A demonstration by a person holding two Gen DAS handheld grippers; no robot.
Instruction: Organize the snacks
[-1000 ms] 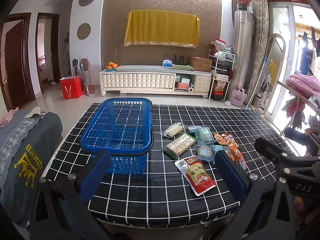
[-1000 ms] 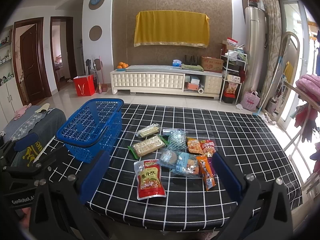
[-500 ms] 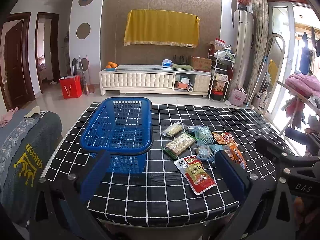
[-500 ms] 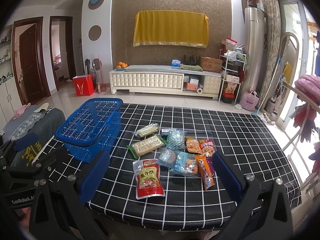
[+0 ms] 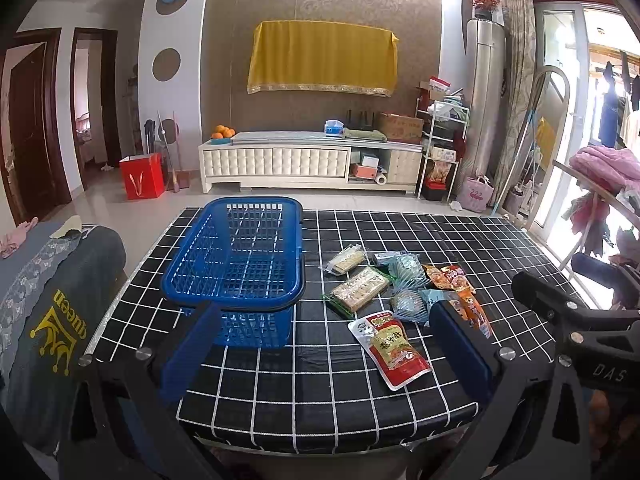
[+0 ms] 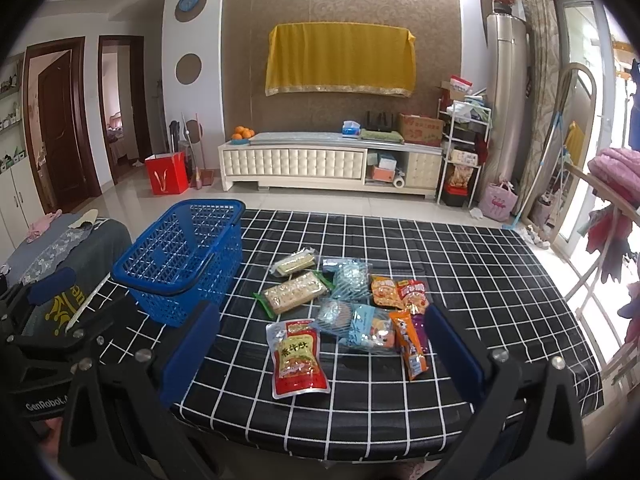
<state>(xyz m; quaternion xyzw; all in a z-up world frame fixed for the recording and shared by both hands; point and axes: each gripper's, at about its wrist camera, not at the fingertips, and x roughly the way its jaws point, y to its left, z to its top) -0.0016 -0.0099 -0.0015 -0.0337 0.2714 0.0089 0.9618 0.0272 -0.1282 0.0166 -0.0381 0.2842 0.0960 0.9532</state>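
An empty blue plastic basket (image 5: 236,258) (image 6: 182,254) stands on the left of the black grid-pattern table (image 5: 328,392) (image 6: 480,276). To its right lies a cluster of several snack packets: a red pouch (image 5: 394,346) (image 6: 298,358) nearest me, a beige cracker pack (image 5: 358,290) (image 6: 296,294), blue-wrapped packs (image 6: 360,322) and orange packets (image 6: 410,346). My left gripper (image 5: 326,354) hovers open above the near table edge, in front of the basket and the red pouch. My right gripper (image 6: 316,356) is open too, held over the near edge with the red pouch showing between its fingers.
A grey cloth with yellow "queen" print (image 5: 52,320) drapes furniture left of the table. Beyond the table are open floor, a white TV cabinet (image 5: 308,162), a red bag (image 5: 142,176) and a drying rack with clothes (image 5: 600,184) at right.
Both views have shifted very slightly toward the table; the snacks and basket have not moved, and both grippers stay open.
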